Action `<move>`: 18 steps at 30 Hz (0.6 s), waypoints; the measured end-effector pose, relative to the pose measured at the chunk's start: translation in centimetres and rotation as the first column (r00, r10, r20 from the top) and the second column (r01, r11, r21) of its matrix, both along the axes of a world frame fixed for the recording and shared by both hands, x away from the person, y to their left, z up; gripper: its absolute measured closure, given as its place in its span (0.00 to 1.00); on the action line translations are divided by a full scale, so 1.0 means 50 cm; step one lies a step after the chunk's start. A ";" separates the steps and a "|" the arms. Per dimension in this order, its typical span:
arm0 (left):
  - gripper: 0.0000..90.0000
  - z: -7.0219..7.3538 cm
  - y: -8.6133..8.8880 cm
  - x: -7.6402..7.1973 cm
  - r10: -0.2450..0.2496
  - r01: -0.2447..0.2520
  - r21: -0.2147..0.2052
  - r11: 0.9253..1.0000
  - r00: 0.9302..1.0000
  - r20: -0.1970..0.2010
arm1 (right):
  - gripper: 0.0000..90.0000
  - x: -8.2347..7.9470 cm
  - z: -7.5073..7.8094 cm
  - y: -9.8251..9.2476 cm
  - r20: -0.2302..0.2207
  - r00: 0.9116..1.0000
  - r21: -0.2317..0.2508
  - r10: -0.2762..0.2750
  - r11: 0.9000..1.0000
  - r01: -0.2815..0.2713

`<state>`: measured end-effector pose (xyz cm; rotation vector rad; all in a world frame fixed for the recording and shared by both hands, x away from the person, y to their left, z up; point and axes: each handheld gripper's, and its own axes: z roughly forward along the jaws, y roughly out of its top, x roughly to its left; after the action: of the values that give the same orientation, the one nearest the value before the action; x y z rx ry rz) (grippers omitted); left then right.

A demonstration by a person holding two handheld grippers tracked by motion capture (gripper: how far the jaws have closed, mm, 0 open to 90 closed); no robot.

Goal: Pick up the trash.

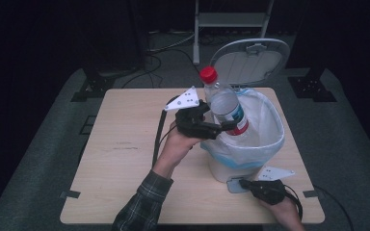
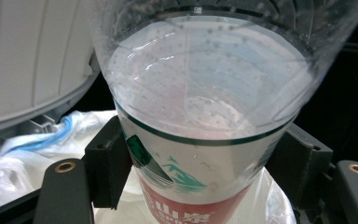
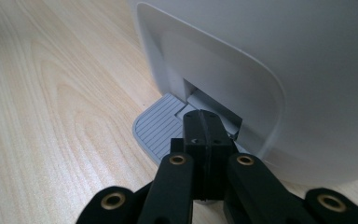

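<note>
A clear plastic bottle point(image 1: 224, 103) with a red cap and a red-and-white label hangs tilted over the open mouth of a white pedal bin point(image 1: 274, 120). My left gripper point(image 1: 226, 127) is shut on the bottle's lower body. In the left gripper view the bottle point(image 2: 200, 116) sits between the two black pads point(image 2: 109, 163), with the bag-lined bin below. My right gripper point(image 1: 245, 183) is at the bin's front base. Its jaws are shut together, and its tips point(image 3: 206, 128) rest on the grey ribbed pedal point(image 3: 156, 128). The bin's lid point(image 1: 250, 60) stands open at the back.
The bin point(image 3: 284, 56) stands on the right side of a light wooden table point(image 1: 125, 144). A white and blue liner bag point(image 2: 28, 154) drapes over its rim. Cables and a white frame lie on the dark floor beyond the table.
</note>
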<state>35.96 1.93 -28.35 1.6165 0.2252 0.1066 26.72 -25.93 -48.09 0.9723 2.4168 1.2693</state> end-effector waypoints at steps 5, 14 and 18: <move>0.32 -0.008 -0.012 -0.003 -0.001 0.001 0.010 1.000 1.000 0.007 | 1.00 0.000 0.001 0.000 -0.001 1.000 -0.004 0.001 1.000 -0.001; 0.31 -0.019 -0.018 -0.003 0.007 -0.007 0.028 1.000 1.000 0.013 | 1.00 0.000 0.001 -0.001 -0.003 1.000 -0.003 0.002 1.000 -0.002; 0.31 -0.022 -0.017 -0.005 0.011 -0.012 0.032 0.999 1.000 0.018 | 1.00 0.000 0.001 -0.001 -0.003 1.000 -0.002 0.002 1.000 -0.002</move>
<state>35.73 1.06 -29.45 1.6461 0.2201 0.1340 26.73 -25.97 -48.06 0.9723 2.4213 1.2662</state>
